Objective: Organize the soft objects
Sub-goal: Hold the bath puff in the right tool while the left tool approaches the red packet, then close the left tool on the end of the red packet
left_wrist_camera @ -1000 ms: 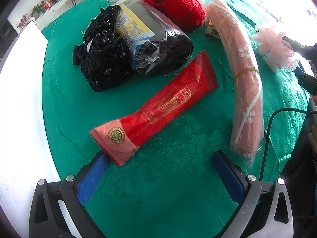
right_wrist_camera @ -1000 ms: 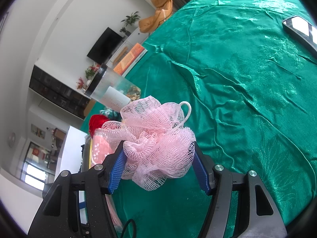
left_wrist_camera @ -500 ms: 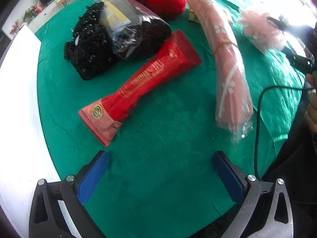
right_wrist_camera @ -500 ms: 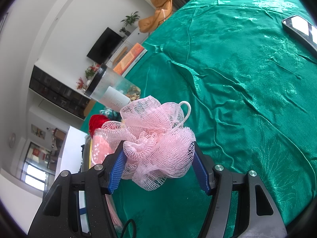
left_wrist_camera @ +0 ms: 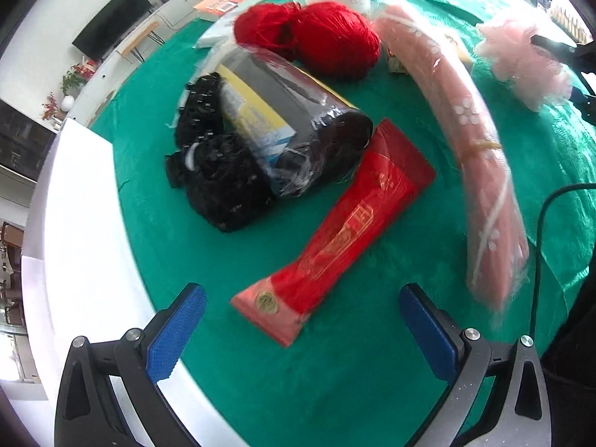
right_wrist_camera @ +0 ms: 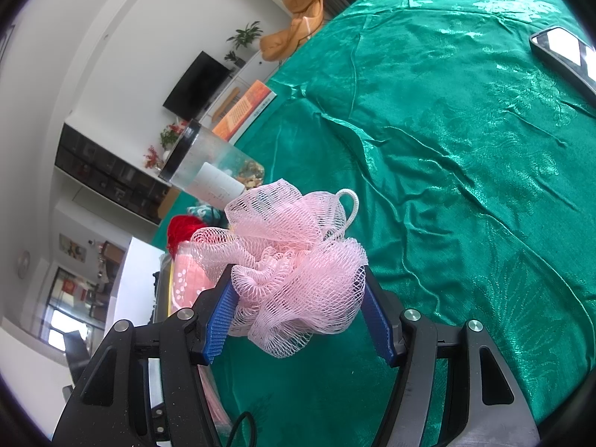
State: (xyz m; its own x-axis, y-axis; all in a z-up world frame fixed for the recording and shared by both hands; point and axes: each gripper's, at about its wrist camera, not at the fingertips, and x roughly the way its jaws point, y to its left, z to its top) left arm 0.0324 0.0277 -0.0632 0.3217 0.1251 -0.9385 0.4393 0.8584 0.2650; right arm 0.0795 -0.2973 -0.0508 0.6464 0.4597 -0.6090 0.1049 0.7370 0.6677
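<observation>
My left gripper [left_wrist_camera: 301, 320] is open and empty, low over the green cloth, its blue pads either side of the near end of a red wrapped packet [left_wrist_camera: 335, 234]. Beyond lie a black beaded bundle [left_wrist_camera: 216, 175], a clear bag with a dark item [left_wrist_camera: 294, 138], two red yarn balls [left_wrist_camera: 316, 41] and a long pink wrapped roll [left_wrist_camera: 480, 171]. My right gripper [right_wrist_camera: 298, 320] is shut on a pink mesh bath pouf [right_wrist_camera: 294, 260], held above the cloth; it also shows in the left wrist view [left_wrist_camera: 525, 63].
A clear jar with a black lid [right_wrist_camera: 208, 171] stands behind the yarn. A phone [right_wrist_camera: 562, 52] lies at the far right of the cloth. A white board [left_wrist_camera: 82, 223] borders the table on the left. A black cable [left_wrist_camera: 540, 231] hangs at the right edge.
The left gripper has swung back towards the red packet, whose near end now lies between the open pads. The right gripper holds the pouf still.
</observation>
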